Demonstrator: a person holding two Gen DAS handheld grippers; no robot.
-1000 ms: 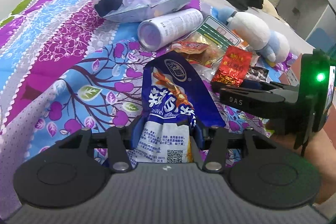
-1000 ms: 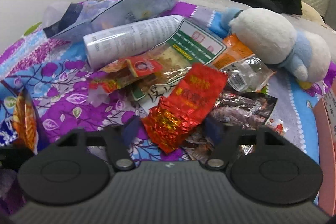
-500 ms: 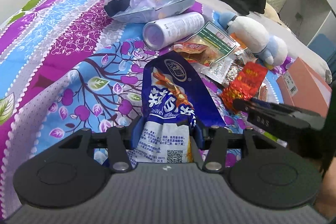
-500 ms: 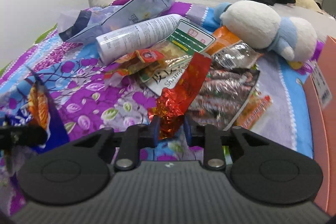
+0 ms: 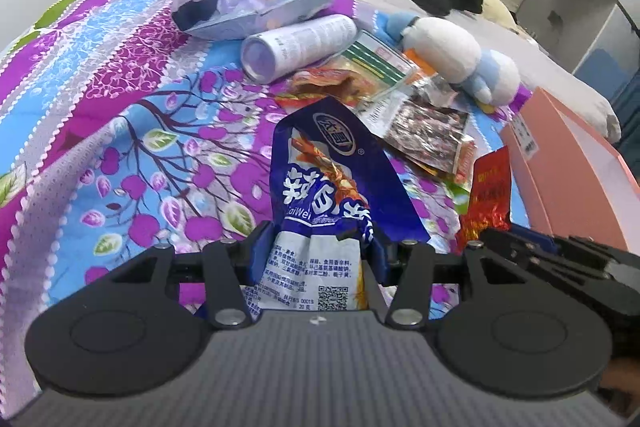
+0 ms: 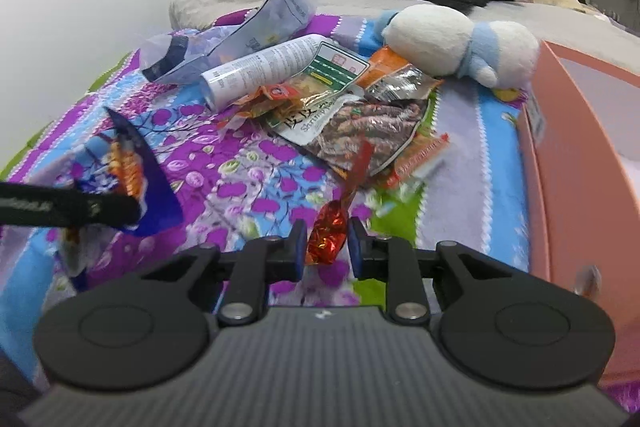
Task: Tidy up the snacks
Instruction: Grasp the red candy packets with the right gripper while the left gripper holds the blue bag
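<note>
My left gripper (image 5: pixel 318 243) is shut on the lower end of a blue shrimp-snack packet (image 5: pixel 332 171), which stands up between the pads above the flowered quilt. My right gripper (image 6: pixel 325 247) is shut on a crumpled red foil packet (image 6: pixel 330 231), lifted off the bed; the same red packet (image 5: pixel 488 195) shows at the right of the left wrist view, close beside a pink box (image 5: pixel 568 187). In the right wrist view the blue packet (image 6: pixel 136 171) hangs at the left. A heap of loose snack packets (image 6: pixel 360 123) lies further back on the quilt.
A white can (image 6: pixel 256 71) lies on its side behind the heap, with a clear plastic bag (image 6: pixel 280 11) beyond it. A white and blue plush toy (image 6: pixel 452 39) sits at the back right. The pink box (image 6: pixel 580 147) fills the right side. Dark clothes are piled far back.
The right gripper closed on the red foil packet, lifted it from the heap and carried it right toward the pink box. The left gripper drew back and up a little with the blue packet.
</note>
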